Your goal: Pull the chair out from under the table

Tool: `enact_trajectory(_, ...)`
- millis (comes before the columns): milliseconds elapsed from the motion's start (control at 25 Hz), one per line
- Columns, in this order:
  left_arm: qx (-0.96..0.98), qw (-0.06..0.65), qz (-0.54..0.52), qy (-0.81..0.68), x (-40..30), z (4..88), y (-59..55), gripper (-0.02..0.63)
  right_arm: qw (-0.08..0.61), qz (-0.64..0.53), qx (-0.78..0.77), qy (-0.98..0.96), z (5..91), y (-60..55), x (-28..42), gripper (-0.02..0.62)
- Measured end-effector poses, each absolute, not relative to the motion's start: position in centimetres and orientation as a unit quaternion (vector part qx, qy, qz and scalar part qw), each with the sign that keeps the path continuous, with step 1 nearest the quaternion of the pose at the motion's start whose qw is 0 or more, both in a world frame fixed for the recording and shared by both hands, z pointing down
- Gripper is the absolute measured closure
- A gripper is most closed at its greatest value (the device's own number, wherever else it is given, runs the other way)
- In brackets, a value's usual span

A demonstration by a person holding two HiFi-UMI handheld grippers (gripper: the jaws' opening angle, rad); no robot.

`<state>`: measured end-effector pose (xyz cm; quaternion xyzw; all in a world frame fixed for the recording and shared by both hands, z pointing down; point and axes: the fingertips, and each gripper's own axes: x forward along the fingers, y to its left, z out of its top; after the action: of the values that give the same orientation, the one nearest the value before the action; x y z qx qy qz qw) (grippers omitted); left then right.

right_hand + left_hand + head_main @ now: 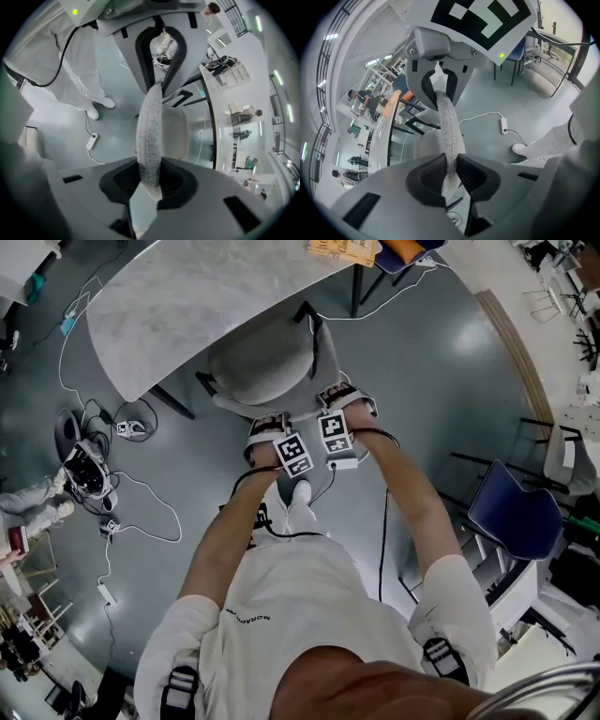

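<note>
Nearest, left tool (450,171) and right tool (150,176) each clamp the grey chair (262,367) by its thin, seemingly felt-covered backrest.

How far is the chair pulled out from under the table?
Done: left gripper and right gripper are both shut on the chair's backrest. In hand: the pull, with most of the seat showing beside the table. Left: the seat's far edge lies under the table.

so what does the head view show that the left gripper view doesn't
Only the head view: the person's forearms, the whole grey marbled tabletop, a cable tangle on the grey floor. Only the left gripper view: the black fingers of the left gripper pinching the grey fabric chair at its backrest edge. Both: the right gripper, also on that chair, and the table.
</note>
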<state>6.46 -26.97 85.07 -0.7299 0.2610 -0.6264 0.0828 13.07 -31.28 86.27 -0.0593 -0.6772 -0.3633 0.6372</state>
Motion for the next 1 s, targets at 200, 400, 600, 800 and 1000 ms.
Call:
enact_trajectory(200, -0.734, 0.088, -0.626, 0.248, 7.4, 84.9, -24.8, 0.537, 0.641, -0.357, -0.058, -0.676, 86.2, -29.2, 13.9, 0.499)
enact_trajectory(400, -0.737, 0.087, -0.627, 0.239, 8.5, 84.8, -22.5, 0.537, 0.645, -0.354, -0.059, -0.674, 86.0, -27.0, 15.0, 0.499)
enact_trajectory(600, -0.74, 0.078, -0.623, 0.24, 8.6, 84.7, -20.5, 0.537, 0.646, -0.347, -0.059, -0.677, 85.9, -24.9, 15.2, 0.499)
enact_trajectory(800, -0.742, 0.061, -0.621, 0.245, 8.9, 84.6, -19.3, 0.537, 0.648, -0.341, -0.057, -0.679, 85.8, -23.3, 15.6, 0.499)
enact_trajectory(1000, -0.75, 0.049, -0.618, 0.23, 9.3, 84.5, -17.4, 0.537, 0.649, -0.332, -0.057, -0.682, 85.8, -21.3, 16.1, 0.5)
